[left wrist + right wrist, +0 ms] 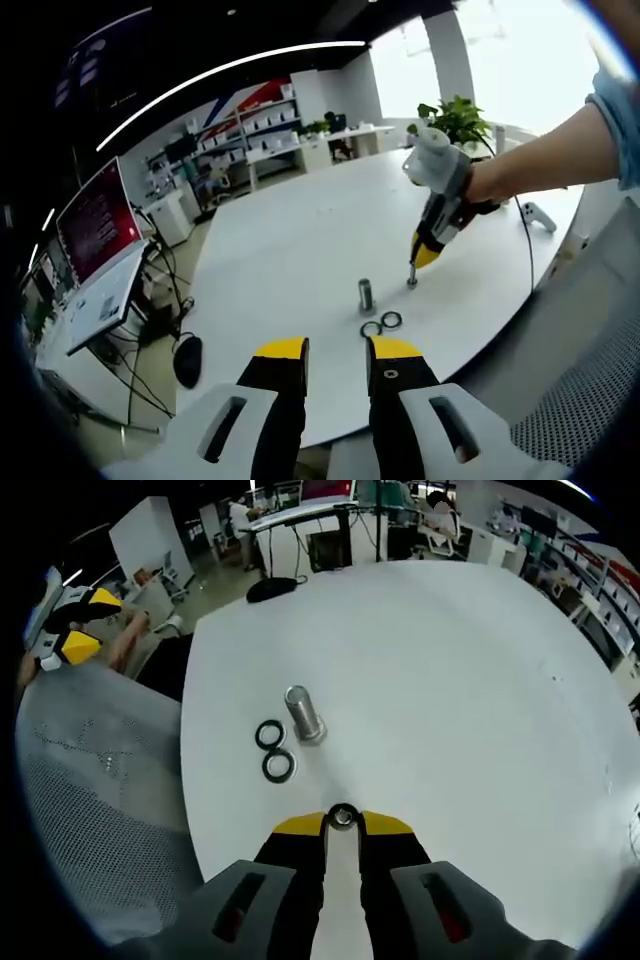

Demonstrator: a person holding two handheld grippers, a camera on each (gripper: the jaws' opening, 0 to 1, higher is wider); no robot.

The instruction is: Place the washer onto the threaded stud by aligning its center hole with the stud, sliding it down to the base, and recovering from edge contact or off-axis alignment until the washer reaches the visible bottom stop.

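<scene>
White table point(450, 680): carried the threaded stud point(301, 715), upright.
Washers on table: two point(273, 750), flat, just beside the stud's base.
Right gripper point(343, 821): clenched on a washer point(343, 816), apparently at the tips, near the stud.
Left gripper point(337, 349): jaws parted, holding nothing, at the table edge.

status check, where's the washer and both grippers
Right gripper shut on a washer, above the table. Left gripper open, held back. Stud bare, two spare washers beside it. Nothing blocking.
</scene>
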